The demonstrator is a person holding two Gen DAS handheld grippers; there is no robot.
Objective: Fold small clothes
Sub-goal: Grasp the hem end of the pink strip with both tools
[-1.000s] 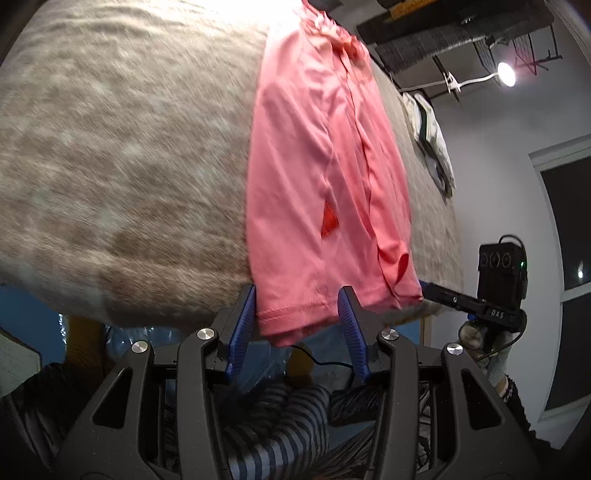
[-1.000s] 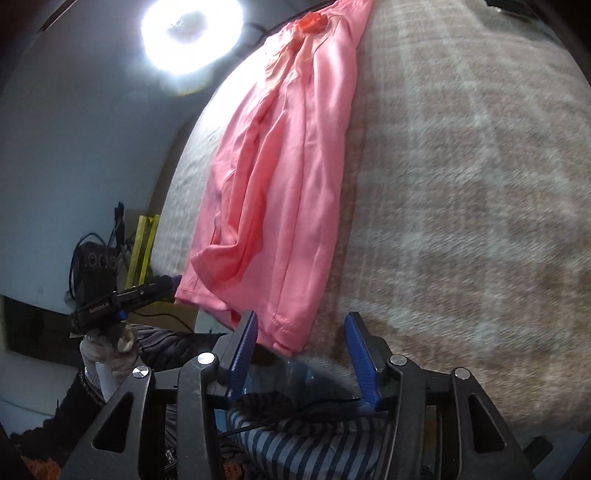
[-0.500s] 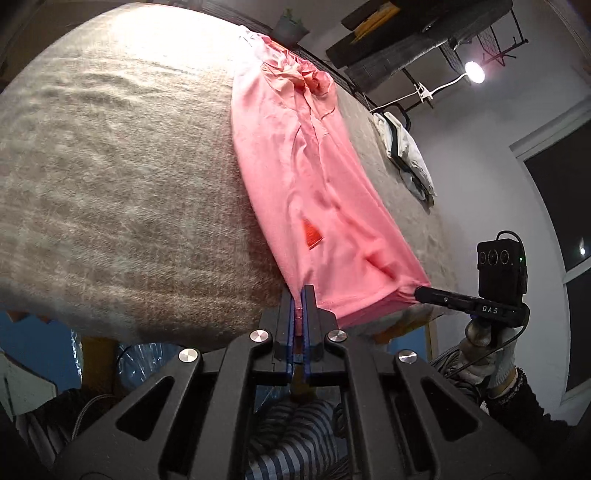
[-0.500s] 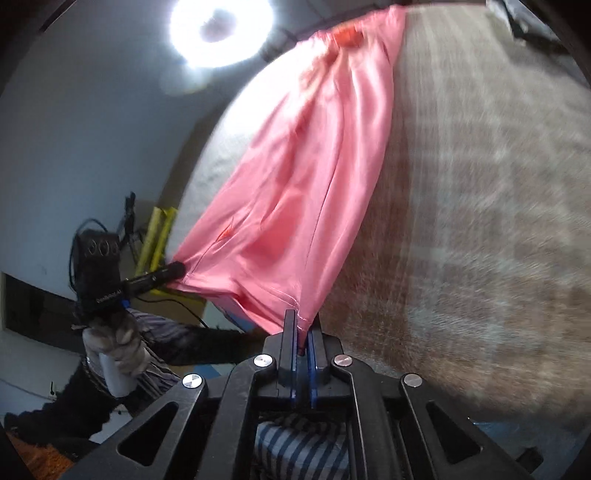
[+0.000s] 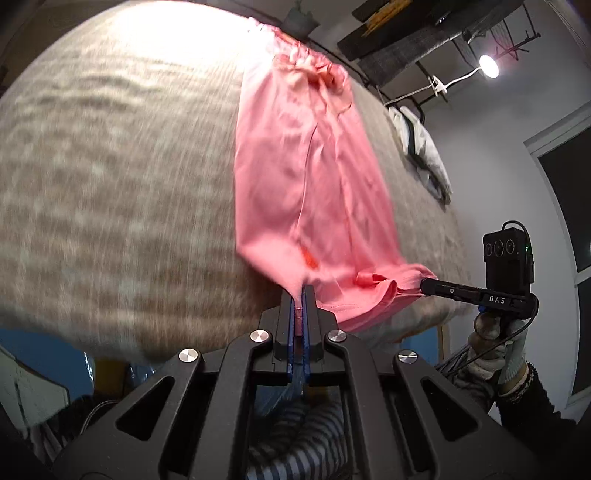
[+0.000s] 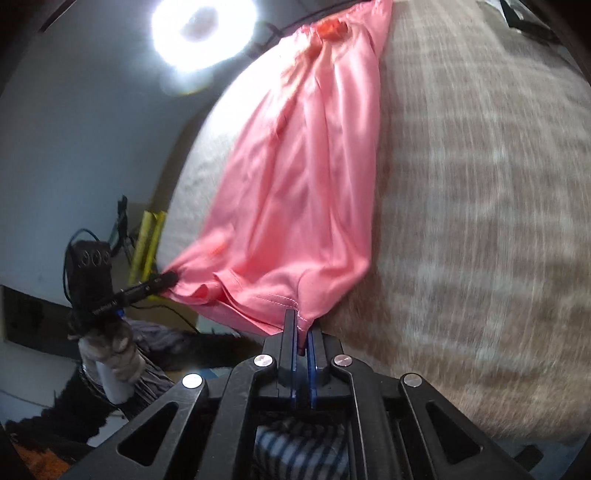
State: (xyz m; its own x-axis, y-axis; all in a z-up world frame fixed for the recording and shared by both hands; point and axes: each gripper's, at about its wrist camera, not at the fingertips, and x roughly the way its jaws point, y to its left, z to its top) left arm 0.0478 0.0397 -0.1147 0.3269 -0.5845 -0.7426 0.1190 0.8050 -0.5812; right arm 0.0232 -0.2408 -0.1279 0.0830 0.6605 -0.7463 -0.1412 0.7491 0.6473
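Observation:
A long pink garment lies lengthwise on a beige plaid blanket; it also shows in the right wrist view. My left gripper is shut on one near corner of its hem. My right gripper is shut on the other near corner; it also shows in the left wrist view. The hem is lifted off the blanket between them and sags with loose folds. The far end with the waistband stays on the blanket.
A white and dark garment lies on the blanket's far right side. A ring light glares above the far end. A lamp and shelf hang on the right wall. Striped trousers are below the grippers.
Both grippers went from open around the hem to shut on its corners, and have raised the hem off the blanket edge, pulling the near end taut.

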